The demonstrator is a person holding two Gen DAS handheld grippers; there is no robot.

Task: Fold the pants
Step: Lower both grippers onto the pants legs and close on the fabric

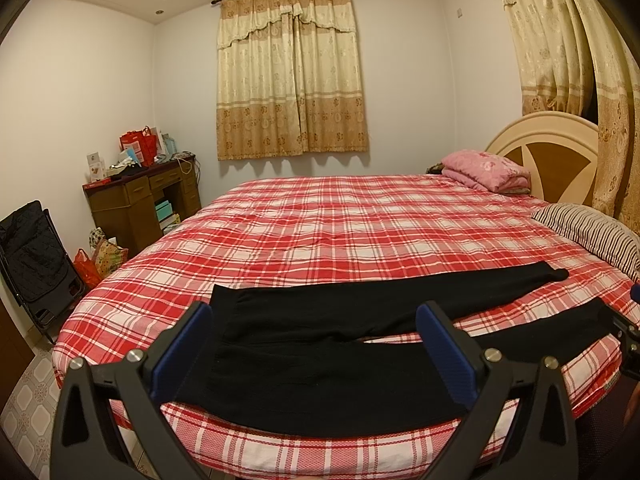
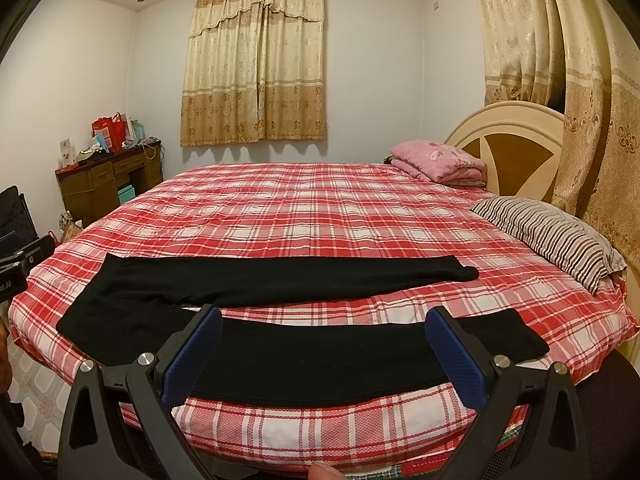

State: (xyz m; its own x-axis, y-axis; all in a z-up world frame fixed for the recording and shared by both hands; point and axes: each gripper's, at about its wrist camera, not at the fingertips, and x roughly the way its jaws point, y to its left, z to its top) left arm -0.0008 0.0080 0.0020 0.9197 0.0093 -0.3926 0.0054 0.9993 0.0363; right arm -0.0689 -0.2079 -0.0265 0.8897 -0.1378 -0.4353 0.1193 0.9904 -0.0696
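Red plaid bedding carries the black pants flat near its front edge, legs running crosswise, waist left, cuffs right. Left gripper hangs spread and empty over the waist; right gripper, likewise spread, fronts the nearer leg.

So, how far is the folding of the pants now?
Done: the black pants lie flat on the plaid bedsheet, waist to the left, both legs spread apart, no fold visible. In hand: nothing; the left gripper and right gripper are both open above the near leg, gripping no cloth. Left: all the folding, probably starting with laying one leg onto the other.
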